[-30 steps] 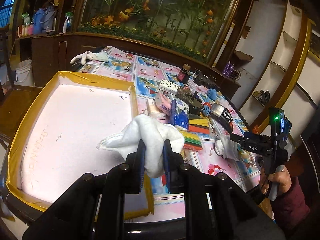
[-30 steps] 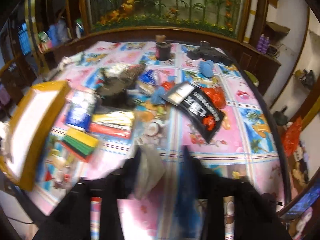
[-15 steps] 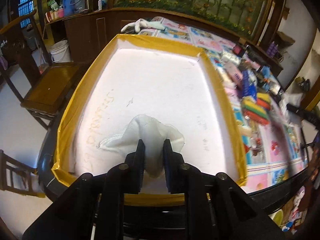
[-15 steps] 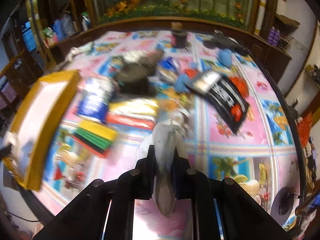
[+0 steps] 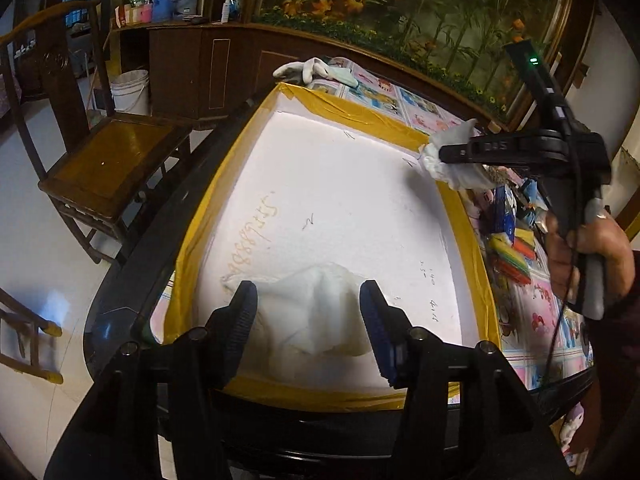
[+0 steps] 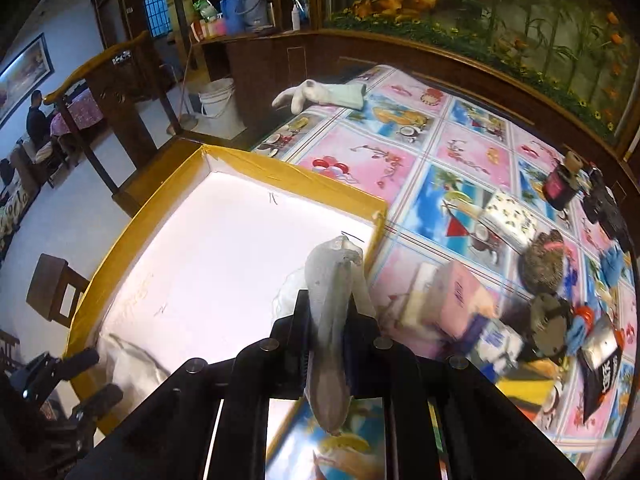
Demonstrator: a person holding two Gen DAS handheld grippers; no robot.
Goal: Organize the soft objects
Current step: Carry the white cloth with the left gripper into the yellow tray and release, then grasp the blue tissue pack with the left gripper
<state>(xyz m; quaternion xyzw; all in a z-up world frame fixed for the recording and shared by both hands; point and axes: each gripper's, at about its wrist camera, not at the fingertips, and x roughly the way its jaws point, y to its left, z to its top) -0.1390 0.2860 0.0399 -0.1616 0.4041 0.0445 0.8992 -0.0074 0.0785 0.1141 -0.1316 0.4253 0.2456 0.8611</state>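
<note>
Left gripper [image 5: 308, 316]: jaws have just been opening and now stand apart. A white cloth [image 5: 316, 312] lies crumpled between them on the floor of the white foam tray [image 5: 332, 184]; the pads do not press on it. The cloth sits at the tray's near end, directly ahead of the left fingertips.

Right gripper [image 6: 326, 312]: jaws together, clamped on a second, greyish-white soft cloth [image 6: 332, 320]. The cloth stands up past the fingertips and hangs down below them. From the left wrist view this gripper [image 5: 444, 154] hovers over the tray's far right corner, well ahead and to the right of the left gripper, its bundle just above the yellow-taped rim [image 5: 360, 112]. The person's hand [image 5: 588, 256] grips the handle.

Beyond the tray, further ahead of both grippers, a white glove [image 6: 316, 94] lies at the far edge of the table [image 6: 400, 160]. To the right of the right gripper, mixed packets and small items [image 6: 540, 280] are scattered on the patterned tablecloth.
</note>
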